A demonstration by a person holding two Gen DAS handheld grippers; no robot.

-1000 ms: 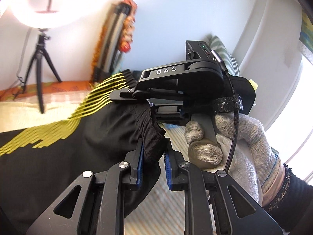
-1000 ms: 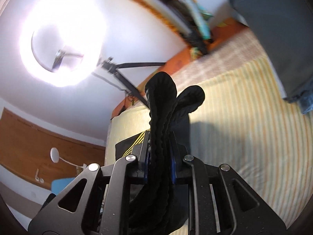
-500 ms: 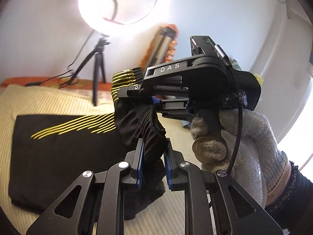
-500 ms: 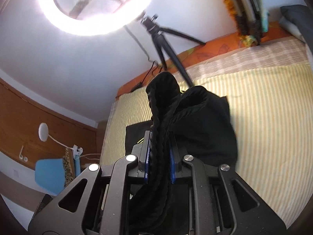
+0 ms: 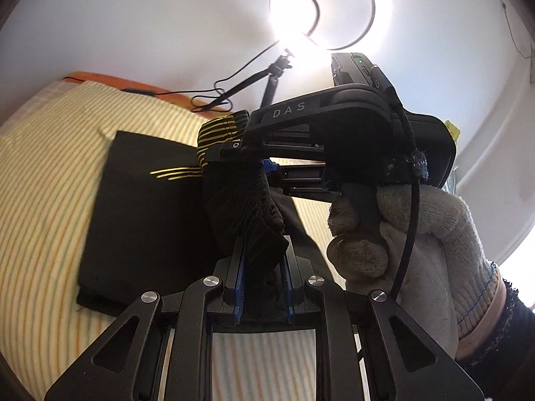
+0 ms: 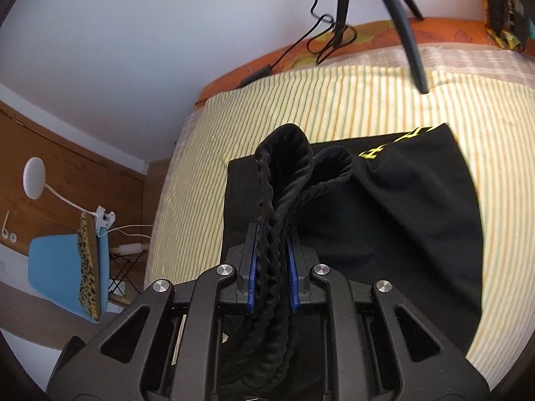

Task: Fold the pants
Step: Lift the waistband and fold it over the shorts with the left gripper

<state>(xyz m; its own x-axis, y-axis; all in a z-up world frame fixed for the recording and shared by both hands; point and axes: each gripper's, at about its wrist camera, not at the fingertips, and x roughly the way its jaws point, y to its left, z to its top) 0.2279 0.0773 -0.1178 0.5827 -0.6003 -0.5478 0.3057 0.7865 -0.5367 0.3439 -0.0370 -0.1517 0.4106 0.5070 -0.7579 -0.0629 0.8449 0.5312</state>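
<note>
The black pants with yellow stripes (image 5: 140, 207) lie partly folded on the striped bed. My left gripper (image 5: 262, 260) is shut on a bunched black edge of the pants. My right gripper (image 6: 272, 250) is shut on the ribbed black waistband (image 6: 284, 173), which sticks up between its pads. In the left wrist view the right gripper (image 5: 254, 153) sits just ahead, held by a white-gloved hand (image 5: 411, 240), also gripping the pants. The rest of the pants (image 6: 401, 220) spreads on the bed to the right.
The yellow-striped bedsheet (image 6: 334, 100) covers the bed. A ring light (image 5: 329, 6) on a tripod (image 6: 344, 0) stands at the bed's far edge with a cable (image 5: 207, 97). A blue chair (image 6: 63, 274) stands beside the bed on the left.
Both grippers have carried the held end of the pants across over the lower layer and tilted down toward the bed. The pants now lie as a shorter black rectangle.
</note>
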